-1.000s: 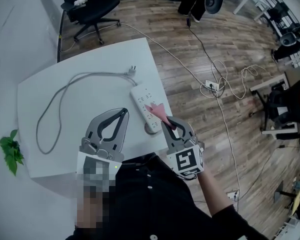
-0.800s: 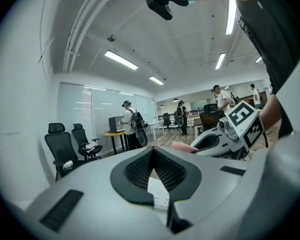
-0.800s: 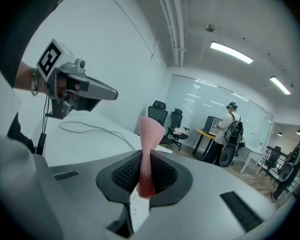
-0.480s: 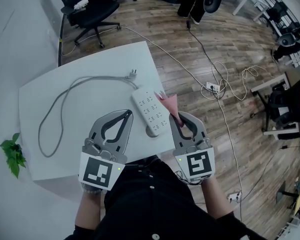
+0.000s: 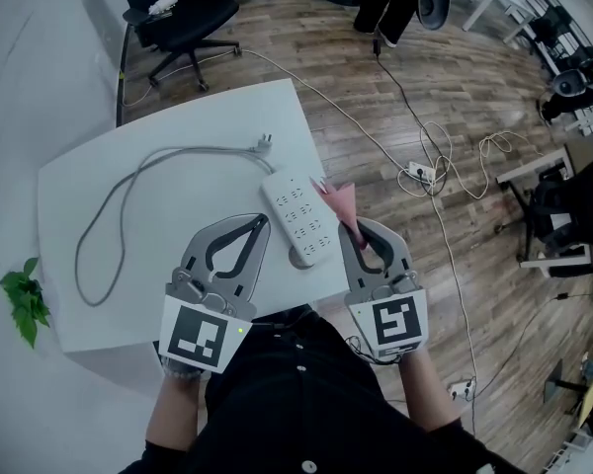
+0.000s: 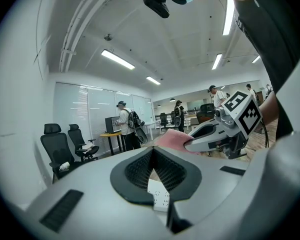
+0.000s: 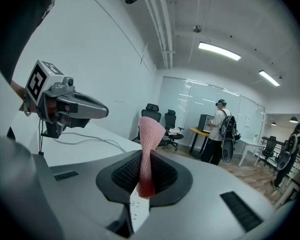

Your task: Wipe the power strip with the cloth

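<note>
A white power strip (image 5: 298, 221) lies near the table's right edge, and its grey cable (image 5: 119, 191) loops left to a loose plug (image 5: 264, 142). My right gripper (image 5: 352, 228) is shut on a pink cloth (image 5: 336, 199), held up just right of the strip and apart from it. The cloth (image 7: 149, 151) stands pinched between the jaws, with the strip (image 7: 137, 210) below. My left gripper (image 5: 260, 224) hovers shut and empty beside the strip's near left. Through its jaws I see the strip (image 6: 159, 197), the right gripper (image 6: 189, 145) and the cloth (image 6: 171, 139).
The white table (image 5: 89, 294) ends just right of the strip, above a wooden floor. A green plant (image 5: 22, 302) sits at the left edge. A black office chair (image 5: 174, 13) stands behind the table. Floor cables and another strip (image 5: 420, 173) lie to the right. People stand far off.
The right gripper has lifted the cloth off the strip's top and drawn it right and up. The left gripper has shifted slightly right. The strip has stayed put.
</note>
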{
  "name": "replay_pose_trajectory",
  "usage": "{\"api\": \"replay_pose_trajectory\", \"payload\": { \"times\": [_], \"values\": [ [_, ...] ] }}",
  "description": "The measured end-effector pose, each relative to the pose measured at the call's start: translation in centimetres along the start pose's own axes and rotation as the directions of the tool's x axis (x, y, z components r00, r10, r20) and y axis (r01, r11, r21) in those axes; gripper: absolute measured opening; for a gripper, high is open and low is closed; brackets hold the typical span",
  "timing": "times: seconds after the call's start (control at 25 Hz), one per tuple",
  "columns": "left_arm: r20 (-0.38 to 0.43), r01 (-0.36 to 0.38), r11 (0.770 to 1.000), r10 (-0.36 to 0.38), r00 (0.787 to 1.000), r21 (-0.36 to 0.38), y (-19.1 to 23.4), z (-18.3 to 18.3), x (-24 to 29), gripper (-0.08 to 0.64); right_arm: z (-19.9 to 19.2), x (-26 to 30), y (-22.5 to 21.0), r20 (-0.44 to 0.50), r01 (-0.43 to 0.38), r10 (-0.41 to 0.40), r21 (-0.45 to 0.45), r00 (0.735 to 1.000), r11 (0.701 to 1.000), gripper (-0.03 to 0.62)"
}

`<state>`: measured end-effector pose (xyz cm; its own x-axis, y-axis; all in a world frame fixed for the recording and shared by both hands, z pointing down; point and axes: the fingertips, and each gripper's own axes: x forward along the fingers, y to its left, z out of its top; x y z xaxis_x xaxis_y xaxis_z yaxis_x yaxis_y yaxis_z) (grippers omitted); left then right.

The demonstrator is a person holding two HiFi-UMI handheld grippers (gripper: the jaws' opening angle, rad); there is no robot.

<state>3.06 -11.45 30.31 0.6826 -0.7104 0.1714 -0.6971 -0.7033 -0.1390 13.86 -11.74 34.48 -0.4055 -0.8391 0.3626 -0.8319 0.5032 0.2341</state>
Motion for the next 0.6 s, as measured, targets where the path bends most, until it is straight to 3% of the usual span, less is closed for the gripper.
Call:
{"api": "replay_pose_trajectory", "payload": {
  "times": [0.6],
  "values": [
    [0.001,-0.009,1.0,0.009,1.0,-0.002,-0.18,-0.12,-0.1,0.011,-0.11,-0.36,0.54,-0.002,-0.016,0.016,-0.008,1.0,1.0,0.057]
  ]
}}
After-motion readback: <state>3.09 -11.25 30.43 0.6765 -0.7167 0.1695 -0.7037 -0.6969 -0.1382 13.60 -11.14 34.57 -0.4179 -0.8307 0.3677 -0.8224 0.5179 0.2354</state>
